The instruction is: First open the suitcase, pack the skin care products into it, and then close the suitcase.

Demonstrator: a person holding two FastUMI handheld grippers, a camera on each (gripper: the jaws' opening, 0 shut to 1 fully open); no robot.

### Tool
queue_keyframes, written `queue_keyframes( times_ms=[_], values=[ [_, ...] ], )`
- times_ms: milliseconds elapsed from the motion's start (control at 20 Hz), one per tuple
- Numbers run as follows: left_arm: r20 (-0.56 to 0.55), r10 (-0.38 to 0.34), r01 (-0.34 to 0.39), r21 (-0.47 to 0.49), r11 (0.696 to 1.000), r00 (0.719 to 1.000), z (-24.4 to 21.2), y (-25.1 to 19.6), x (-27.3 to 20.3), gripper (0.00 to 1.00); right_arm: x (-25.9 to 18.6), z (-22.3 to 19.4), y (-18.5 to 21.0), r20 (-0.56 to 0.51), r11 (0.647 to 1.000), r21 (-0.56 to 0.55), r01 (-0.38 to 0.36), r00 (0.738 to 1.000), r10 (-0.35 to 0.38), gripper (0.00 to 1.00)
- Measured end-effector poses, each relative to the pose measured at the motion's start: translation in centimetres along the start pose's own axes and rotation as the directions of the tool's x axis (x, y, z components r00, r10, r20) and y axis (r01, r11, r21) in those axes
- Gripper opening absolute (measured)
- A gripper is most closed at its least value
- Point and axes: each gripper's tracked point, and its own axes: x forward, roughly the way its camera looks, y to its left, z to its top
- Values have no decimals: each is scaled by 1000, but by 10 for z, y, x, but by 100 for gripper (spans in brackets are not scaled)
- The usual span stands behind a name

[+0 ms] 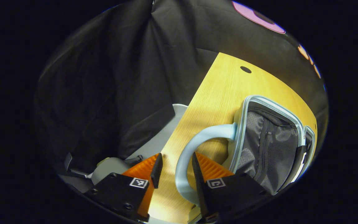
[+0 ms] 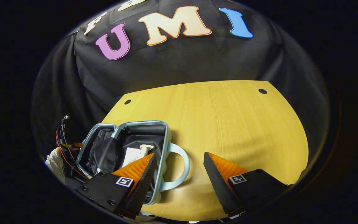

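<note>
A light-blue suitcase [image 2: 165, 137] lies open at the table's left, its dark lining showing. A white skin care bottle [image 2: 134, 155] rests inside the half that carries the curved handle [image 2: 183, 165]. My right gripper [image 2: 179, 158] hovers open above that handle; one of its fingers [image 2: 141, 174] overlaps the case's near rim. In the left gripper view the suitcase [image 1: 242, 124] shows a grey mesh pocket with a zip. Its handle [image 1: 197, 137] loops down between the fingers of my open left gripper [image 1: 176, 169]. I cannot tell whether either finger touches it.
The yellow wooden table [image 2: 235, 124] has bare room to the right of the case and small dark holes [image 2: 262, 91] near its far corners. A gloved hand [image 2: 54, 163] and red and black wires [image 2: 63, 137] sit at the case's left. Black cloth hangs behind.
</note>
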Motion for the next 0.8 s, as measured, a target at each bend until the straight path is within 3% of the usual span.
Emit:
queue_keyframes(
  times_ms=[50, 200, 250, 300, 550, 650, 800],
  values=[
    [-12, 3, -3, -2, 1000, 1000, -3, -1, 1, 46, -1, 0, 0, 2, 1000, 3, -3, 1000, 3, 96],
    [-14, 2, -3, -28, 1000, 1000, 0, -7, -11, 10, -6, 2, -3, 22, 1000, -1, -11, 1000, 11, 91],
    [4, -21, 21, -33, 999, 1000, 7, -13, -23, 7, -8, 4, -5, 30, 1000, -9, -16, 999, 16, 96],
    [27, -27, 28, -26, 999, 999, 12, -16, -36, 5, -9, 4, -5, 38, 1000, -16, -24, 999, 24, 91],
    [196, -65, 57, 45, 997, 979, 53, -36, -123, 2, -15, 8, -6, 60, 997, -15, -75, 995, 76, 92],
    [256, -107, 86, 94, 992, 961, 63, -63, -161, 2, -17, 9, -7, 71, 995, -19, -93, 993, 95, 92],
    [294, -122, 61, 207, 976, 948, 59, -98, -202, 1, -23, 9, -13, 79, 993, -10, -119, 990, 119, 92]
  ],
)
